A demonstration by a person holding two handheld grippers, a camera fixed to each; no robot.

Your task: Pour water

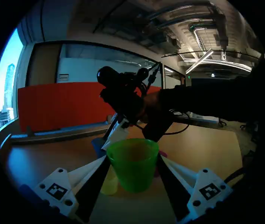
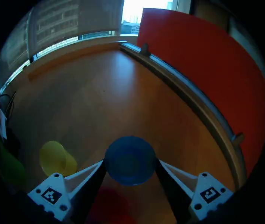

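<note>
My left gripper is shut on a translucent green cup, held upright just above the wooden table. Behind it a hand holds my right gripper, which grips a blue cup. In the right gripper view, my right gripper is shut on that blue cup; its mouth faces the camera, and I cannot tell any contents. A yellow cup stands on the table to its left, and a red cup lies under the fingers. The green cup shows at the far left edge.
The yellow cup sits low behind the green one, with a pink-red cup to its right. A red wall panel and a raised ledge border the table's far side. Windows lie beyond. A cable trails at the left.
</note>
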